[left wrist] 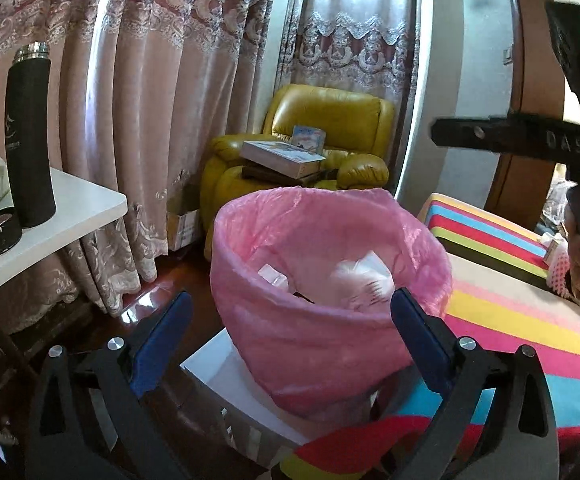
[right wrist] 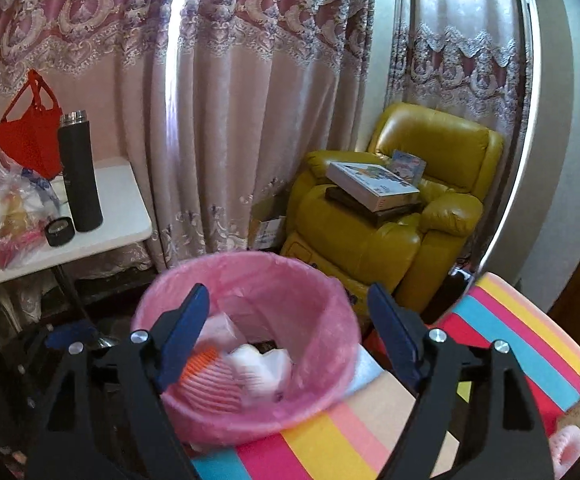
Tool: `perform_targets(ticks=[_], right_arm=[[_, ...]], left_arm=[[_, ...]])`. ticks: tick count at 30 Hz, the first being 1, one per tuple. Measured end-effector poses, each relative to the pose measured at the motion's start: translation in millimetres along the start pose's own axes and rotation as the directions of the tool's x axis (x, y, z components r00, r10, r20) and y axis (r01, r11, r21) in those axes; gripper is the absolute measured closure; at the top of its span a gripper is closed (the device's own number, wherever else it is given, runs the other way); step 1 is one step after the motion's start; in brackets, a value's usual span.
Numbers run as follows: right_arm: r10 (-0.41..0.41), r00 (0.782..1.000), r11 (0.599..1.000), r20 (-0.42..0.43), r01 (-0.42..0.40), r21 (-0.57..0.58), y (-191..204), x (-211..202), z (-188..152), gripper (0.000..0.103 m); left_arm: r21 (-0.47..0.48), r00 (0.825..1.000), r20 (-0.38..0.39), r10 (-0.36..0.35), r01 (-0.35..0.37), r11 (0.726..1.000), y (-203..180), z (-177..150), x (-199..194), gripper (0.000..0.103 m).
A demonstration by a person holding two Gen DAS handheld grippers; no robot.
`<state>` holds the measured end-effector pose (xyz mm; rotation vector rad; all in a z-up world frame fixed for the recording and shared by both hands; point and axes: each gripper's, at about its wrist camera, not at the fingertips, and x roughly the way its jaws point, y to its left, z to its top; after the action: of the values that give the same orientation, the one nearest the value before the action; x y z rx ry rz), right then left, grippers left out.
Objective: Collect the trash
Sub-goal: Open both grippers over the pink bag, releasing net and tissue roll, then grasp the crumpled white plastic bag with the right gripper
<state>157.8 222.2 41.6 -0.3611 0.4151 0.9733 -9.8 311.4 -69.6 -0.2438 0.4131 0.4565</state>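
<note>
Bin (left wrist: 329, 320) upright before us, mouth facing up, beside the striped bed (left wrist: 509, 304); our left gripper (left wrist: 290, 340) gapes empty. Right view: our right gripper (right wrist: 290, 332) spread above the bin's trash (right wrist: 246, 364), gripping nothing.

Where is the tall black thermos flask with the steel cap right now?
The tall black thermos flask stands upright at the left of both wrist views, on the white side table, beside a small black round lid and in front of the red bag.
</note>
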Motion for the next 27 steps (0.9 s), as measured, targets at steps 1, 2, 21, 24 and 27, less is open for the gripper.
perform_targets(ticks=[1,2,21,24,27], right_arm=[[-0.009,1.0,1.0,0.002,0.009,0.003,-7.1,-9.6,-8.8,0.023],[-0.016,1.0,1.0,0.002,0.016,0.008,-12.1,-15.4,-14.4,0.023],[-0.329,0.936,0.907,-0.129,0.351,0.233,-178.2,-158.8,-176.1,0.018],[-0.37,0.915,0.879,-0.158,0.4,0.258,-202.0,-176.8,-197.4,0.018],[-0.419,0.889,0.838,-0.187,0.457,0.297,-227.5,-196.2,-218.5,0.018]], left_arm=[[0.006,1.0,0.002,-0.006,0.006,1.0,-3.3,-0.7,-2.2,0.009],[0.01,1.0,0.004,-0.011,0.011,1.0,-5.9,-1.6,-3.0,0.009],[0.248,0.937,-0.137,-0.32,0.346,0.905,-189.8,-7.9,14.9,0.009],[0.281,0.92,-0.159,-0.357,0.389,0.877,-226.2,-8.2,18.2,0.009],[0.301,0.908,-0.178,-0.379,0.417,0.857,-257.8,-4.9,24.3,0.009]])
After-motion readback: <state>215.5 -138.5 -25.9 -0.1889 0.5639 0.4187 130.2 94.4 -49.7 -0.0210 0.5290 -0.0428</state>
